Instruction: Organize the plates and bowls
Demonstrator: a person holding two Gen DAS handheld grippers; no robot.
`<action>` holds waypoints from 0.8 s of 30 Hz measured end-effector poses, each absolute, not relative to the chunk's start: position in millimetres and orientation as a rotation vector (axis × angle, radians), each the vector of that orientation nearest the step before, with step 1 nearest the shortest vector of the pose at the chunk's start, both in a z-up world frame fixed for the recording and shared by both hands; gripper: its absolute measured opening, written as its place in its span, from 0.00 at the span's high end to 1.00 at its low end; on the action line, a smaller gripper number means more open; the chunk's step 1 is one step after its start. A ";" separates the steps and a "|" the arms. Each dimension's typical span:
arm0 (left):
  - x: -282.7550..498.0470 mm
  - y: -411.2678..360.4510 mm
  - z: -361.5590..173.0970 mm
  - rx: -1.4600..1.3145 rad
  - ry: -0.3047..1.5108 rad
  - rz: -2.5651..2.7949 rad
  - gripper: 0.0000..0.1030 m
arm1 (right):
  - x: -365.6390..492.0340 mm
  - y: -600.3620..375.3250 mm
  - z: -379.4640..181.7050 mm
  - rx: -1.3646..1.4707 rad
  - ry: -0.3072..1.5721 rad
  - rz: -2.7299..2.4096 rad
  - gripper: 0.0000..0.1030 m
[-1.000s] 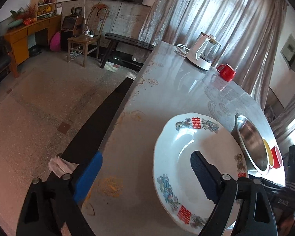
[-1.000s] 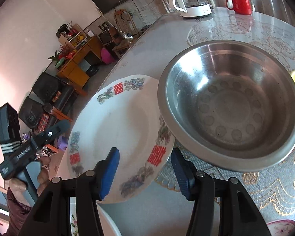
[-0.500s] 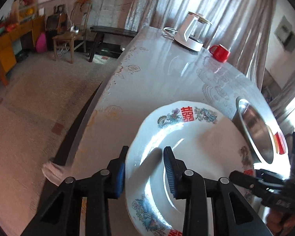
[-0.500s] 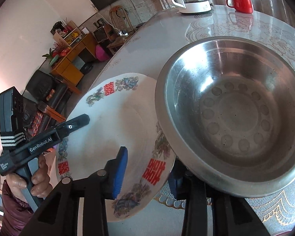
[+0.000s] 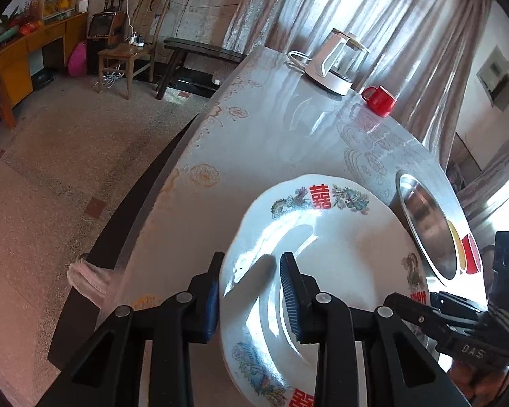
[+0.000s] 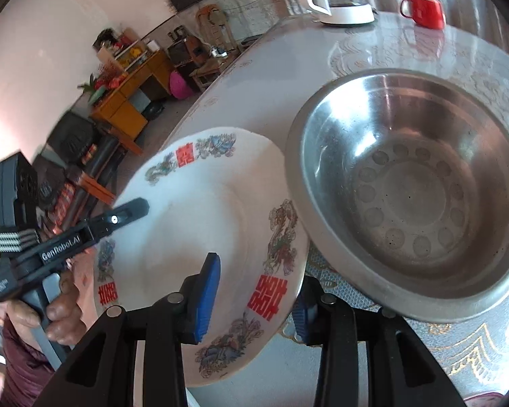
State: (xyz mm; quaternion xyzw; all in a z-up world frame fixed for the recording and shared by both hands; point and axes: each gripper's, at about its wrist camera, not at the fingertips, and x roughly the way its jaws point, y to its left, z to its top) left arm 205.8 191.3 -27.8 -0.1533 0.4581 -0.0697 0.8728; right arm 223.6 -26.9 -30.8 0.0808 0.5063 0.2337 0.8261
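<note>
A white plate [image 5: 325,257] with red characters and dragon prints is held tilted above the table; it also shows in the right wrist view [image 6: 200,230]. My left gripper [image 5: 251,298] is shut on its left rim, one finger over and one under. My right gripper [image 6: 254,302] is shut on the opposite rim. The left gripper also shows in the right wrist view [image 6: 125,213], reaching onto the plate. A steel bowl [image 6: 410,186] sits right of the plate, its rim over the plate's edge; it also shows in the left wrist view [image 5: 427,230].
A white kettle [image 5: 336,64] and a red mug [image 5: 380,101] stand at the table's far end. Yellow and red dishes [image 5: 465,254] lie beyond the steel bowl. The table edge [image 5: 173,183] drops to the floor on the left. A dark bench [image 5: 125,237] runs alongside.
Both grippers closed onto opposite rims of the plate. The plate has lifted and tilted, with its right edge under the steel bowl's rim.
</note>
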 end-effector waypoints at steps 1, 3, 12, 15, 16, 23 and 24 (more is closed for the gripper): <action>201.7 190.5 -26.0 -0.315 0.950 -0.153 0.70 | 221.9 -27.8 -30.6 0.166 1.076 0.490 0.62; 195.8 190.1 -24.1 -0.313 0.947 -0.163 0.70 | 218.8 -32.0 -29.4 0.181 1.073 0.497 0.63; 180.2 182.0 -15.4 -0.290 0.922 -0.156 0.70 | 208.9 -40.7 -21.2 0.227 1.055 0.510 0.63; 172.5 179.6 -15.7 -0.273 0.916 -0.158 0.70 | 202.4 -40.4 -19.5 0.211 1.042 0.508 0.63; 169.8 180.0 -16.1 -0.275 0.914 -0.160 0.70 | 200.2 -41.1 -19.6 0.210 1.040 0.508 0.63; 148.9 175.6 -10.9 -0.255 0.881 -0.158 0.70 | 188.7 -51.5 -15.8 0.238 1.023 0.533 0.64; 145.9 174.6 -8.8 -0.253 0.874 -0.160 0.70 | 186.5 -52.5 -14.3 0.241 1.018 0.536 0.64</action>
